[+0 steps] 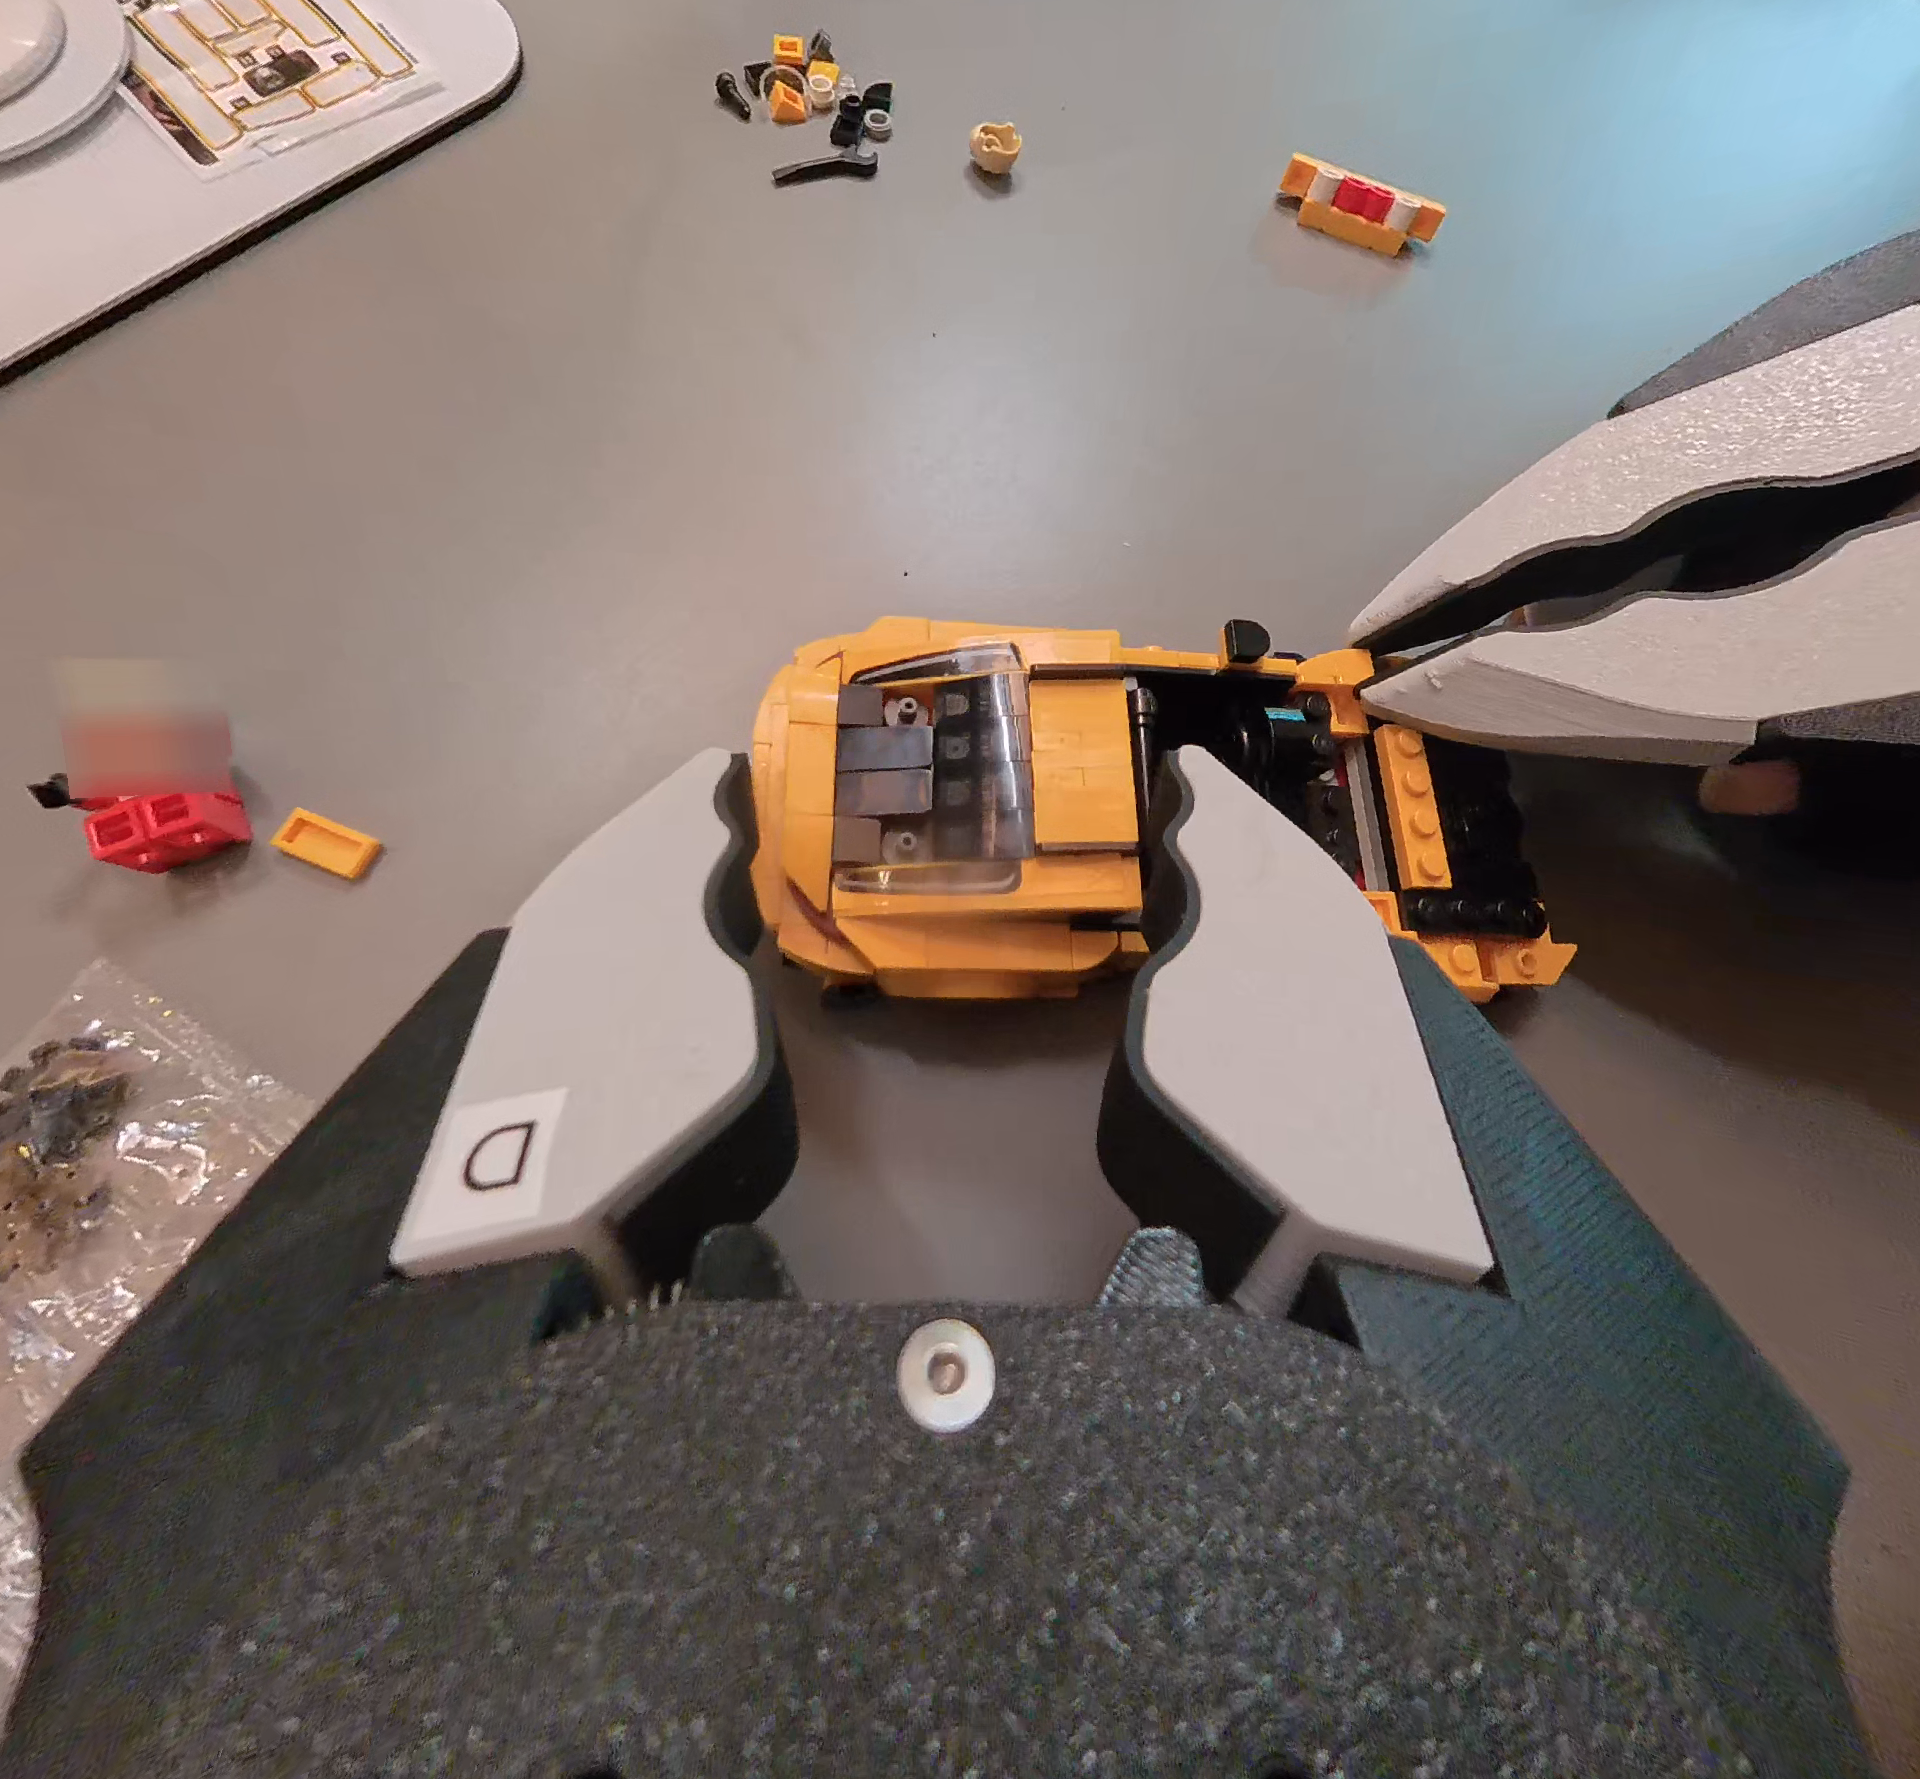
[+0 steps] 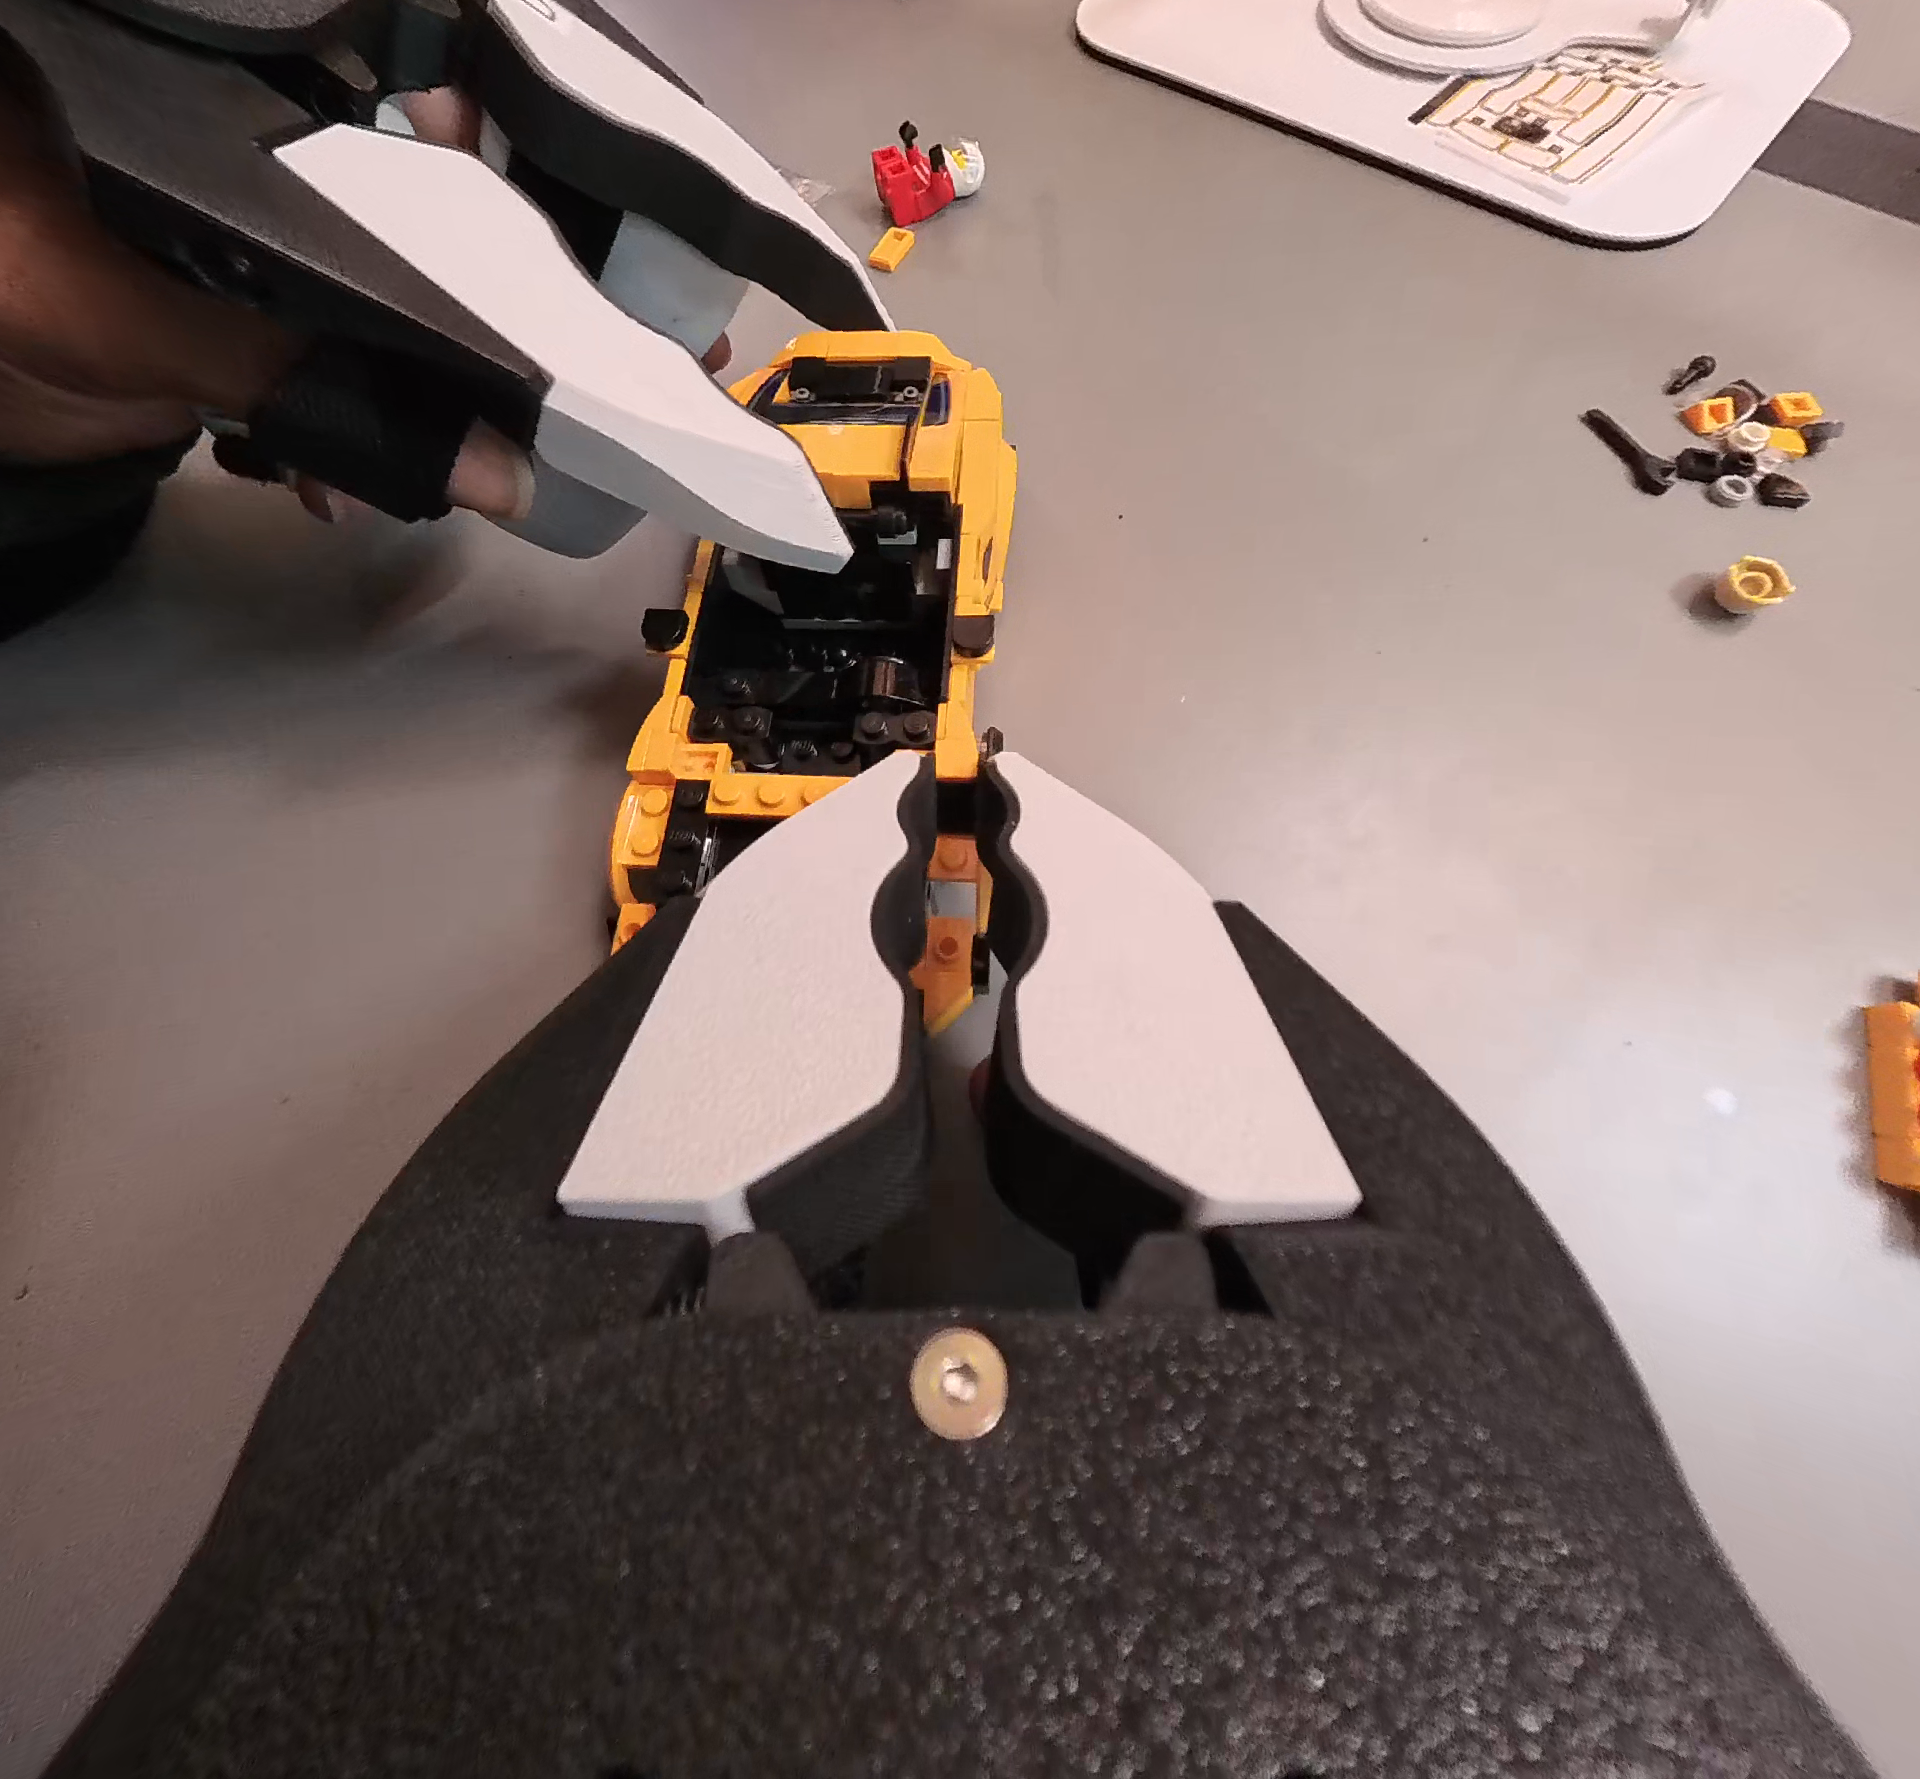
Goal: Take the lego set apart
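Note:
A yellow lego car point(image 1: 935, 929) lies on the grey table point(image 1: 623, 482) with its roof off and its black cockpit open. My left gripper point(image 1: 951, 773) is shut across the car's rear section, with one finger at the tail end and the other inside the cockpit. It also shows in the right wrist view point(image 2: 852, 430). My right gripper point(image 2: 956, 773) is shut on a yellow side part at the front end of the car point(image 2: 810, 794). It also shows in the left wrist view point(image 1: 1361, 664), coming in from the right.
A pile of small loose pieces point(image 1: 821, 93) point(image 2: 1745, 451), a tan round piece point(image 1: 995, 145) and a yellow-red sub-assembly point(image 1: 1361, 207) lie beyond. A red piece point(image 1: 166, 825), a yellow tile point(image 1: 325, 843) and a plastic bag point(image 1: 94, 1158) lie left. A white tray point(image 2: 1714, 181) holds a sticker sheet.

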